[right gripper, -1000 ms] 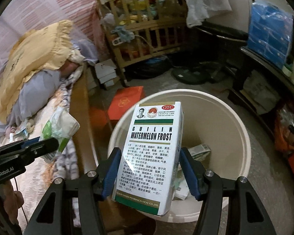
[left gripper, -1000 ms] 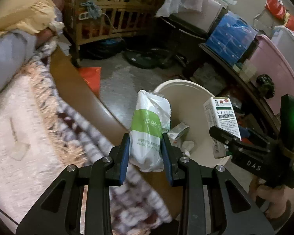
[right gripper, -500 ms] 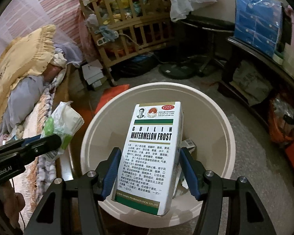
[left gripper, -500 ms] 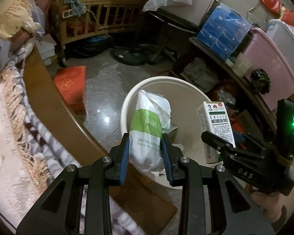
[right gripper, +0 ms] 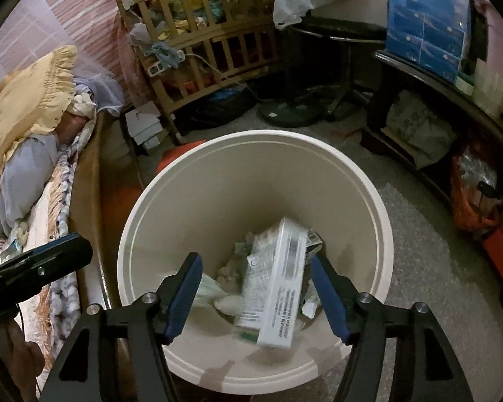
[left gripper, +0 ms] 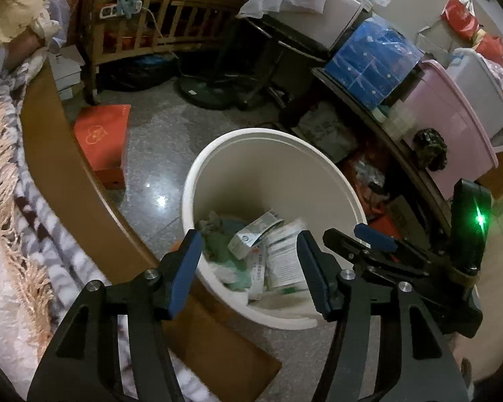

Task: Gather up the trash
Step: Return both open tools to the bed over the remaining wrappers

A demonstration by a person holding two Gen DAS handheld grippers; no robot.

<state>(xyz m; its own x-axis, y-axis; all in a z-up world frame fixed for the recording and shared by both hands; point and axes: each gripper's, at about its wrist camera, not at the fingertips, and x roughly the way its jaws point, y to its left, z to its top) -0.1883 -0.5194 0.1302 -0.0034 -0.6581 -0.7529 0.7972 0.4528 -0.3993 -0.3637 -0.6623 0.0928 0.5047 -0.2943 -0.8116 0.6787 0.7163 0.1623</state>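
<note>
Blue-padded left tongs (left gripper: 248,268) and right tongs (right gripper: 256,294) spread, empty, above bin (right gripper: 198,154)

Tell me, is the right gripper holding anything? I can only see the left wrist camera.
Observer: No. The right wrist view shows the right gripper open, with nothing pinched between its blue pads.
Operator: Then where's the white box?
Observer: The white medicine box is inside the trash bin. It is tilted and blurred, with a printed side facing up.
Operator: Can that camera see my gripper too?
Observer: Only the tip of the left gripper. It pokes in at the left edge, outside the bin's rim and over the edge of the bed.
</note>
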